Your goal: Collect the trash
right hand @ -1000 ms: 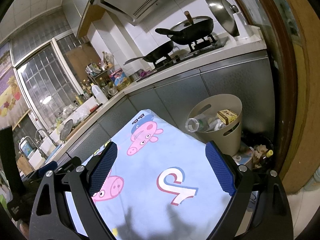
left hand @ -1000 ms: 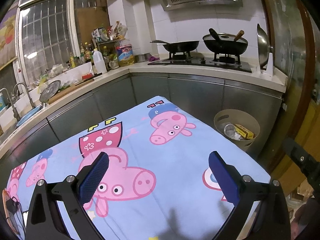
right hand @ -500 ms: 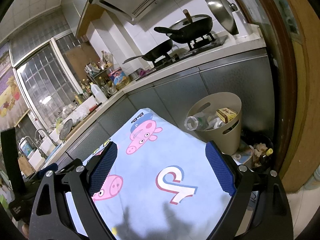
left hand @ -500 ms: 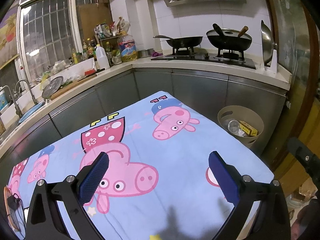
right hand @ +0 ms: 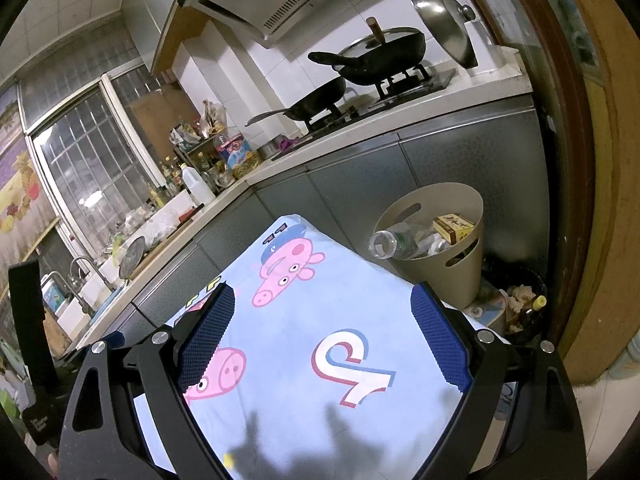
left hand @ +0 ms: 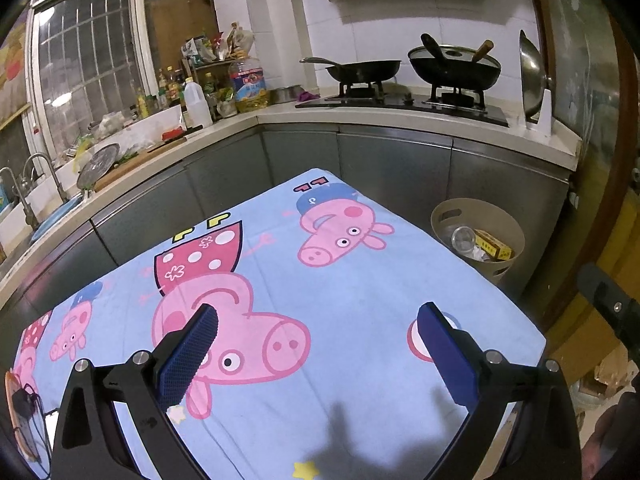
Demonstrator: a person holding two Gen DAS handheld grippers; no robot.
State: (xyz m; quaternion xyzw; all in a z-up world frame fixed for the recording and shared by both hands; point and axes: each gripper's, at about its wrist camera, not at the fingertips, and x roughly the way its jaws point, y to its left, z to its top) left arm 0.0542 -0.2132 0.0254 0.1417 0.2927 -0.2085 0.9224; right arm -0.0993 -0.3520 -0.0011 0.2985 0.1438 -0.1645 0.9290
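**Both tongs held apart above the cartoon-covered desk**

The left tongs [left hand: 318, 332] are held wide apart and empty above the desk [left hand: 360, 300], which is covered by a light-blue cartoon-pig cloth. The right tongs [right hand: 322, 320] are likewise spread, gripping nothing. Past the desk's far right edge, a beige plastic waste bin [right hand: 460, 272] is seen on the floor, with a clear plastic bottle [right hand: 390, 245] and a yellow cardboard box [right hand: 454, 226] inside.

Left tool [left hand: 318, 354] gapes empty above cartoon cloth [left hand: 360, 280].
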